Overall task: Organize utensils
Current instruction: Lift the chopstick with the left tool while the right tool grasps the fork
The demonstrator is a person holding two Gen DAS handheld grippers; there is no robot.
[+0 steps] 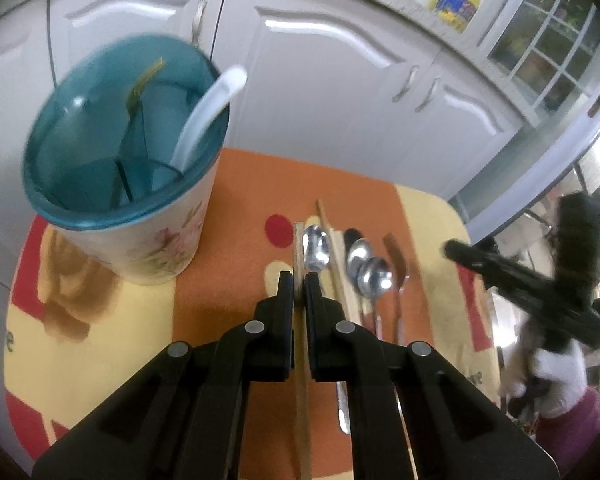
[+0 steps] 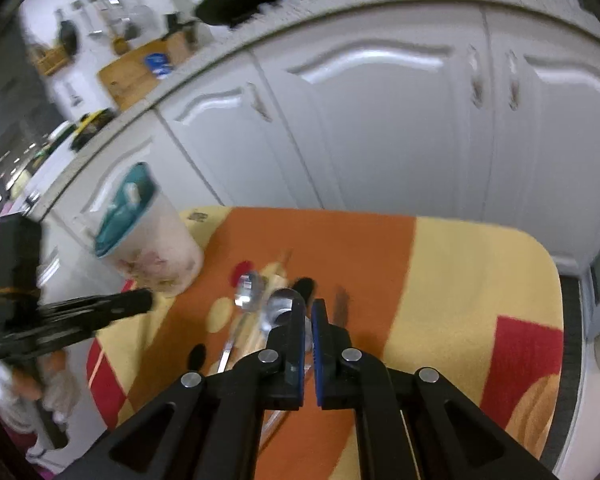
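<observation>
Left wrist view: left gripper clamps 1 chopstick — right gripper is closed on a spoon.

A utensil holder stands at the left of the left wrist view on a mat covering the surface, with a fork and a ladle in it. At centre, right of the holder, a chopstick, spoons and more chopsticks lie side by side. Cabinet doors fill the frame behind. A bottle sits on the counter at upper right.
</observation>
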